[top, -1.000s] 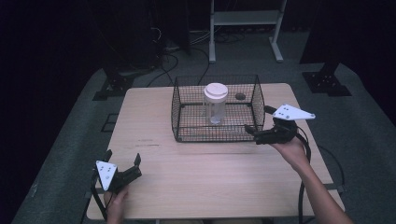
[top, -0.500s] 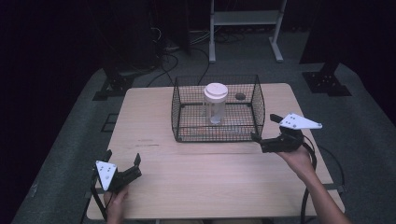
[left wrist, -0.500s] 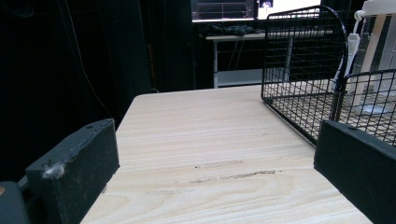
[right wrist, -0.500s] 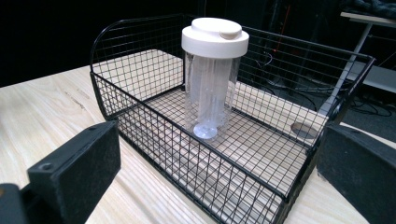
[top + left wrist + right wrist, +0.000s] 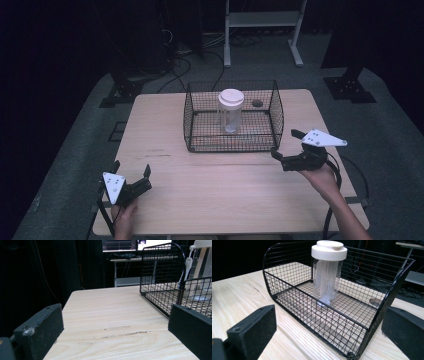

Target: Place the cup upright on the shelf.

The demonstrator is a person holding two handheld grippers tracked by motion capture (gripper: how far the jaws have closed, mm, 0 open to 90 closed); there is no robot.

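Clear jar (image 5: 230, 111), white lid (image 5: 329, 249) — unlabelled, upright — in wire basket (image 5: 200, 135)

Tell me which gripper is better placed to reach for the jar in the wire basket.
Probably the right gripper: it sits open beside the wire basket, facing the white-lidded jar. The left gripper is open too, but back near the table's front left corner.

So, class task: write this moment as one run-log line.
left gripper: open, empty, near table corner | right gripper: open, empty, beside black wire basket | white-lidded clear plastic jar: upright in basket
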